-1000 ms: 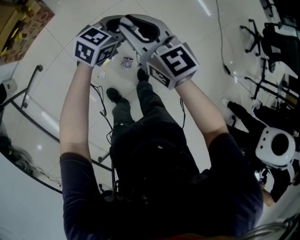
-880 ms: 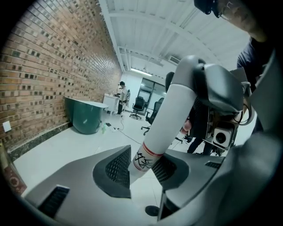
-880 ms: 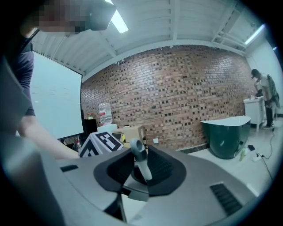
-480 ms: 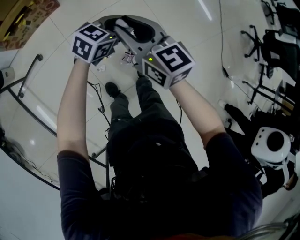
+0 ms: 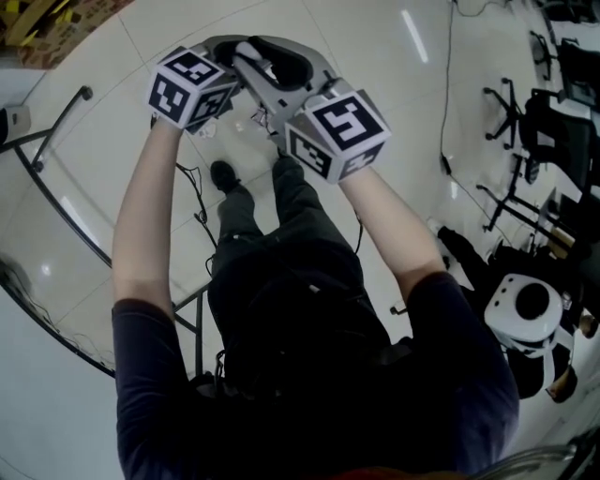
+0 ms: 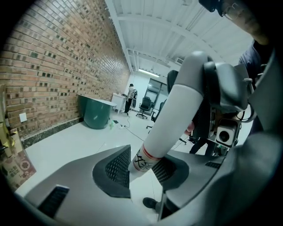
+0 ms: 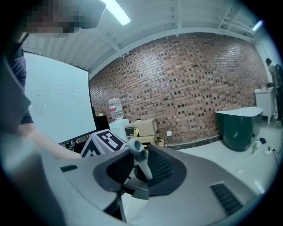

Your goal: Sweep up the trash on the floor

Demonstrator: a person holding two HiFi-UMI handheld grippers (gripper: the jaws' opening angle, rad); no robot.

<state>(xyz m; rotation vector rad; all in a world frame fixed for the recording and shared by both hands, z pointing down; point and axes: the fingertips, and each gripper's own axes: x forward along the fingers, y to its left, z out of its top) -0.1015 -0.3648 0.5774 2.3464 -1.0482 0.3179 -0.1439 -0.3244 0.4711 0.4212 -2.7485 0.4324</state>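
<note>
— Which way does the pole (image 6: 170,114) run?

— Steeply up and down, with a lean. In the left gripper view its long axis slants from the lower left, where it passes between the pads (image 6: 116,170), to the upper right. A red ring (image 6: 148,154) and black lettering sit just above the pads. In the right gripper view only its thin upper part shows, ending in a rounded top end (image 7: 134,146).

— And the claws?

— The left claw (image 6: 142,167) is clamped on the pole at a middling width, with a ribbed pad on either side of it. The right claw (image 7: 140,171) grips it higher up, and the rounded end stands just clear above its pads. The left claw's marker cube (image 7: 105,140) shows right behind that end, so the two claws sit close together.

— Where's the trash?

— A few scraps (image 5: 205,132) lie on the pale floor (image 5: 394,103) just ahead of the person's dark shoes (image 5: 225,175). In the head view they fall under the claws. I can't make out the pole's lower end.

— Anything different from a second ago?

— The claws and cubes hold nearly the same spot in the head view, but the room has slid around them. The cardboard box (image 5: 47,19) in the top left corner has nearly left the picture. The white round device (image 5: 525,309) at the right has drifted left. The white scrap now sits closer under the left cube.
</note>
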